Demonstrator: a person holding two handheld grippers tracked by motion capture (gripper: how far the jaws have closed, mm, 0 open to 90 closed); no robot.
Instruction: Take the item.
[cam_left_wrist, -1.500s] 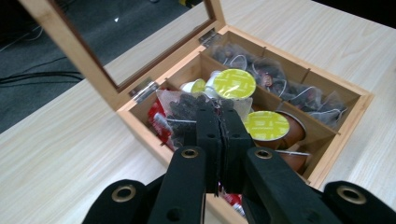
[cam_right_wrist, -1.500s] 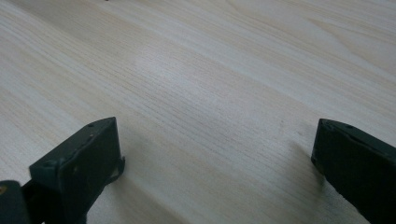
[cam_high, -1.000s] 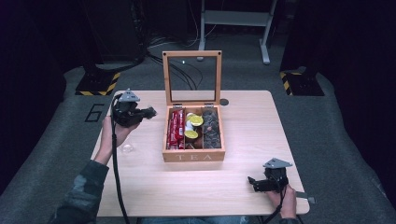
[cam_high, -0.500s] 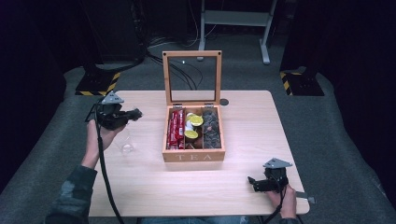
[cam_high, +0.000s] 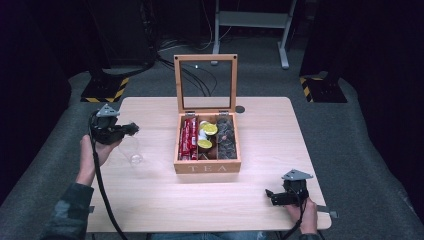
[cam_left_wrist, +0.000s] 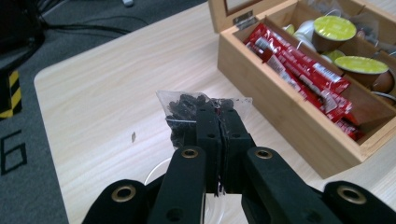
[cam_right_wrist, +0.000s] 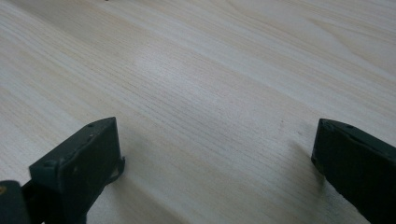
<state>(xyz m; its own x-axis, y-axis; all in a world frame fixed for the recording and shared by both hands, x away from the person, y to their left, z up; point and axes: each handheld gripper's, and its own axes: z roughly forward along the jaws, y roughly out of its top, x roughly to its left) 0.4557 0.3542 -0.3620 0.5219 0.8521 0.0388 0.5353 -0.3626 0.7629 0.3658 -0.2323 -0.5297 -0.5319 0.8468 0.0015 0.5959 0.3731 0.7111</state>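
An open wooden box with "TEA" on its front (cam_high: 207, 167) stands mid-table on the pale wooden table (cam_high: 165, 200), its glass-paned lid (cam_high: 205, 82) upright at the back. Inside the box, red stick sachets (cam_left_wrist: 306, 70) fill the compartment nearest the left gripper, green-lidded capsules (cam_left_wrist: 334, 27) sit in the middle one, and dark packets (cam_high: 227, 137) lie in the far one. To the left of the box, the left gripper (cam_high: 131, 129) is clenched on a small clear plastic sachet of dark tea leaves (cam_left_wrist: 196, 109), pinching it by its edge above a clear drinking glass (cam_high: 131, 152) that stands just beside the box. The right gripper (cam_high: 270, 195) rests low by the table's near edge, right of the box front, its jaws spread wide over bare wood with nothing between them.
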